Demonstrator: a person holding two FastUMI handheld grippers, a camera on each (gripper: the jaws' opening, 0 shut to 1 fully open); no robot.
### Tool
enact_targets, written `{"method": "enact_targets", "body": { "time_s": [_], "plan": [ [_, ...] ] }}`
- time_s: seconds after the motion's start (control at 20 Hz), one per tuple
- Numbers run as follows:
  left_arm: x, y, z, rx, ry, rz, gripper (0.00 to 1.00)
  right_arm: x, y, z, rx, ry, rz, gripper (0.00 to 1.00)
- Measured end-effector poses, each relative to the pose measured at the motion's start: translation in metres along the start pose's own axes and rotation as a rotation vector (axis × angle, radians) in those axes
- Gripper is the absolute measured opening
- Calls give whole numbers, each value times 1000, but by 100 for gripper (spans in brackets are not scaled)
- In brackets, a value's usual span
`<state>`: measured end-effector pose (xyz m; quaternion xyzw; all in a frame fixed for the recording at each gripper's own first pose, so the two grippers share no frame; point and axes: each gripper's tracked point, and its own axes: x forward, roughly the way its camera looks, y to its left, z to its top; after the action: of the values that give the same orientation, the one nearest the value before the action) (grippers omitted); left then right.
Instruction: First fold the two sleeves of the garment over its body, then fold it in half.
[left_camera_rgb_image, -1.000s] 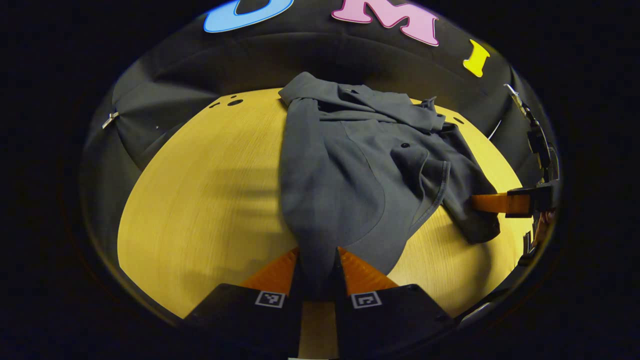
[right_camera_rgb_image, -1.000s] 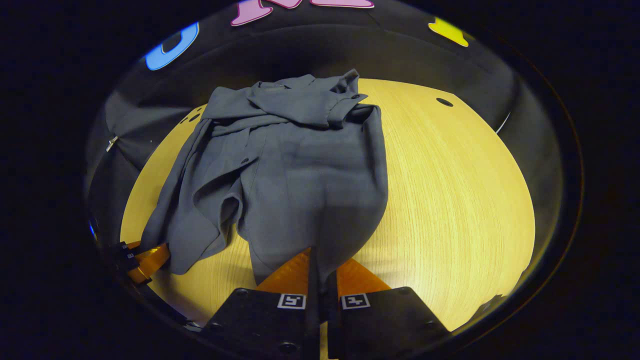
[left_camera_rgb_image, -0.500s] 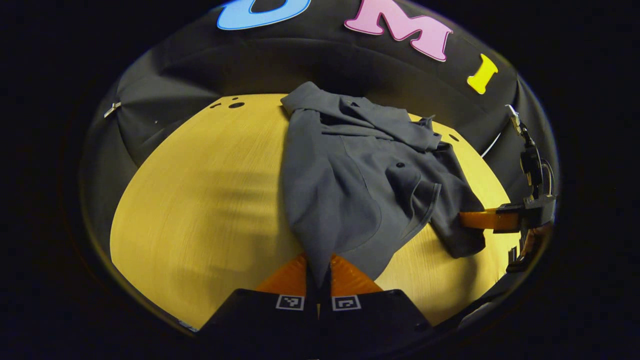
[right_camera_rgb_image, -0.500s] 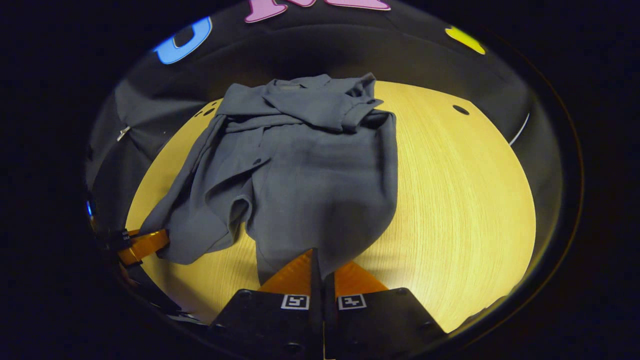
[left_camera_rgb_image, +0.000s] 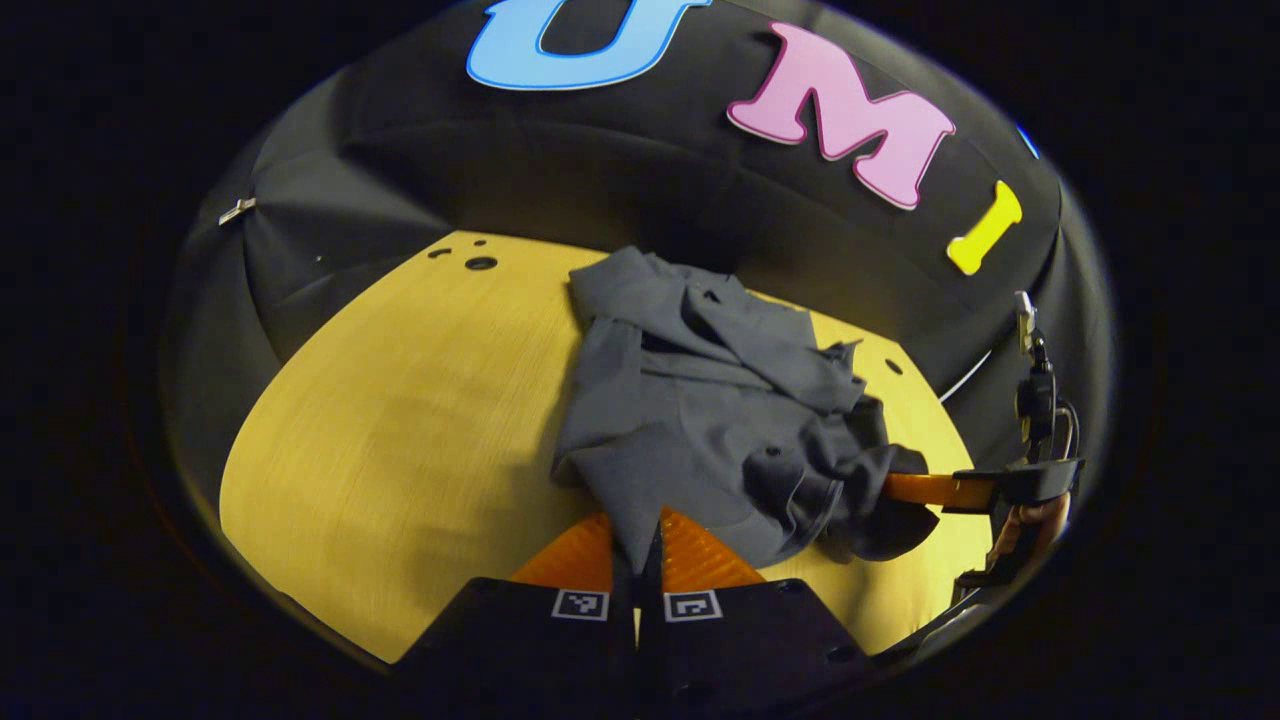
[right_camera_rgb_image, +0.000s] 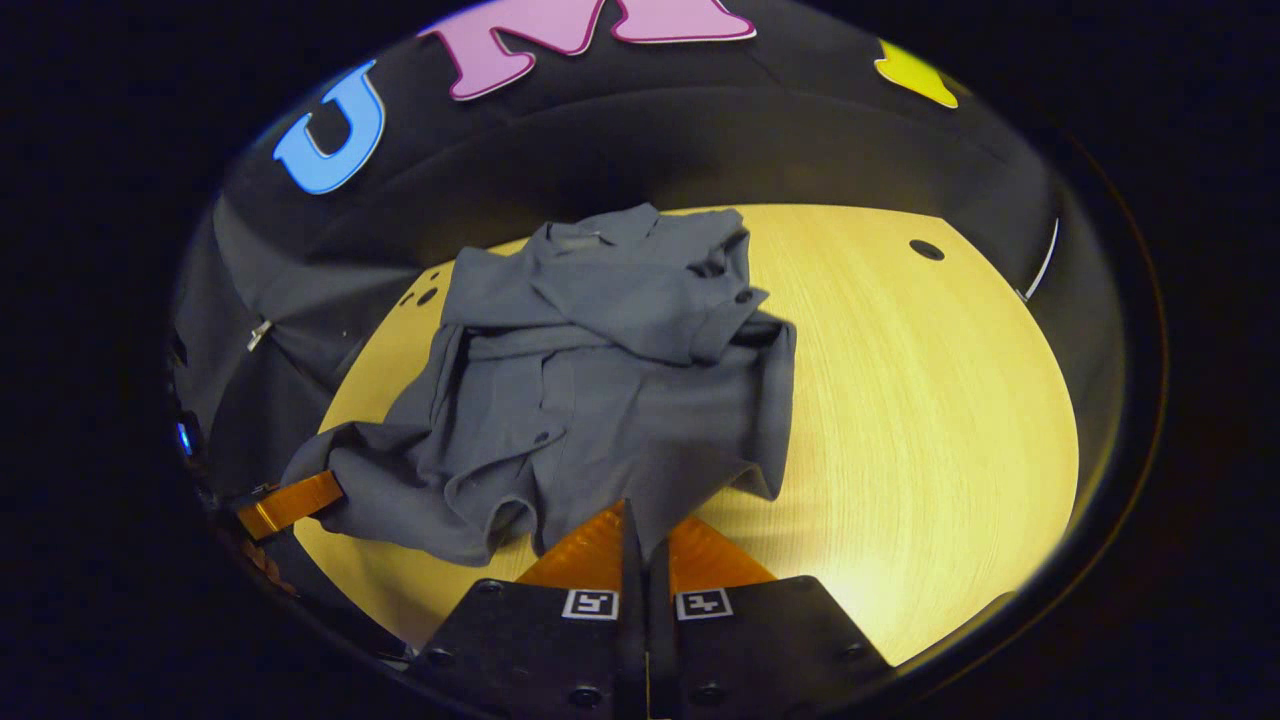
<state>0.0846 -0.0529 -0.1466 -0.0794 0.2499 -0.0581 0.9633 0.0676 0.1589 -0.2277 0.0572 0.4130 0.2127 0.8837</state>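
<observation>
Table: your yellow wood-grain tabletop carries the load.
Garment: the grey button-up shirt lies bunched at mid-table, sleeves crossed over its body.
Left gripper: you have it clenched on the shirt's near hem.
Right gripper: likewise clamped on the hem.
</observation>
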Motion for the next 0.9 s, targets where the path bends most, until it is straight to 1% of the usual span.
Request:
{"method": "enact_targets", "body": {
  "time_s": [0.15,0.2,0.4,0.65,0.75,0.9],
  "plan": [
    [7,-9,43,4,-50,-25,6,4,-1,39,1,-56,3,6],
    [12,-8,54,15,-63,-20,6,7,0,53,2,-76,9,6],
    [35,-18,106,44,-117,-38,6,25,2,110,16,-144,17,6],
    [72,-22,172,53,-202,-54,6,49,4,181,-9,-233,13,6],
    [93,-22,203,42,-232,-57,6,60,8,206,2,-265,18,6],
    [124,-10,240,30,-281,-41,6,76,4,249,22,-337,6,6]
  ]
}}
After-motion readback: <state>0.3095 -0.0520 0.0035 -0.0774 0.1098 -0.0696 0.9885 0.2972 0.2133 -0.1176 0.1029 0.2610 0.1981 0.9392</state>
